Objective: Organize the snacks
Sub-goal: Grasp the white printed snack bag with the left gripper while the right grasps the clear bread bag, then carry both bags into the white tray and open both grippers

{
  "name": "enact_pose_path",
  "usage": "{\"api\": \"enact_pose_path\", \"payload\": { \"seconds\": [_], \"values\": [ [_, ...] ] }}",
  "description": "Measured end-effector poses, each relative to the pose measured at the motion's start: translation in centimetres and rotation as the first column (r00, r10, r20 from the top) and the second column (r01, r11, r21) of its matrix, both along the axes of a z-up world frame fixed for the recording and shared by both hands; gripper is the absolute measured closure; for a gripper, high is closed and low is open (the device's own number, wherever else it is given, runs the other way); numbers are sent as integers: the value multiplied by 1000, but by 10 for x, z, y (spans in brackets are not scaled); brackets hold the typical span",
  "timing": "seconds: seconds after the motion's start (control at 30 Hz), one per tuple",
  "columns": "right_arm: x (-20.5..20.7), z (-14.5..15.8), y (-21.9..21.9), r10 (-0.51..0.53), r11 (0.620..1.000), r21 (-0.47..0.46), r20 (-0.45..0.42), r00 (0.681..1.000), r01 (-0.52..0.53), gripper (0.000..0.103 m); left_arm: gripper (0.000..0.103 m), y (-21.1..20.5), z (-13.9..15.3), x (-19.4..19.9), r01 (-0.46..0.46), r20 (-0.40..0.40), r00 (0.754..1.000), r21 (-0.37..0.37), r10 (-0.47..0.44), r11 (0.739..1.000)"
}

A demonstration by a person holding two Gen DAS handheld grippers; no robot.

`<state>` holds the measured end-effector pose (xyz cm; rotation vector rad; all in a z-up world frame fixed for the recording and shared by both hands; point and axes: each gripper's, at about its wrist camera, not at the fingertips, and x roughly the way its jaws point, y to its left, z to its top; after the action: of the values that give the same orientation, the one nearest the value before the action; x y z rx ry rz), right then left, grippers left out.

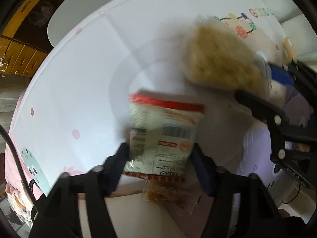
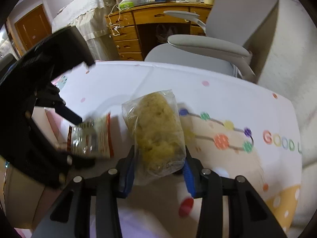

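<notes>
Two grippers each hold a snack above a white plate (image 1: 122,73) on a desk (image 1: 65,91) covered in a white cloth with pink dots and cartoon prints.

In the left wrist view, the left gripper (image 1: 160,154) sits at the bottom centre, its fingers (image 1: 121,158) closed narrowly on the sides of a red-edged packet (image 1: 164,130) with a barcode and small print. The packet stands between the fingers over the plate's near rim. Just below it, at the lower centre, a small clear wrapper (image 1: 166,196) with brownish pieces lies at the desk edge. At the right of that frame the right gripper (image 1: 277,79) comes in, blurred, carrying a clear bag (image 1: 220,57) of yellow, crumbly food in the upper right.

In the right wrist view, the right gripper (image 2: 159,162) is at the bottom centre, its blue-padded fingers (image 2: 129,170) pressed against both sides of the bag (image 2: 156,132), which stands upright between them. At the left of this frame the left gripper (image 2: 79,136) holds the packet (image 2: 91,136), close beside the bag. A red cap (image 2: 186,206) shows near the lower centre, blurred. Behind the desk stand a grey chair (image 2: 218,45) and a wooden drawer unit (image 2: 126,37) in the upper half.
</notes>
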<state>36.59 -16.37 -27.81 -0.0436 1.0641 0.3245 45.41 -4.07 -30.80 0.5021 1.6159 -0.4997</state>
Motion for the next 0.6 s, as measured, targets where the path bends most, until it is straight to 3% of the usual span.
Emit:
{"api": "enact_pose_path", "payload": {
  "seconds": [0.1, 0.27, 0.6],
  "values": [
    [-11, 3, -6, -33, 999, -2, -21, 999, 33, 62, 58, -3, 3, 0, -12, 12, 1000, -2, 12, 1000],
    [-33, 8, -15, -91, 996, -2, -55, 994, 91, 64, 58, -3, 8, -4, -36, 31, 999, 12, 36, 999],
    [-91, 26, -29, -163, 987, -1, -102, 981, 164, 66, 58, -12, 41, -30, -77, 83, 993, -49, 81, 996]
  ]
}}
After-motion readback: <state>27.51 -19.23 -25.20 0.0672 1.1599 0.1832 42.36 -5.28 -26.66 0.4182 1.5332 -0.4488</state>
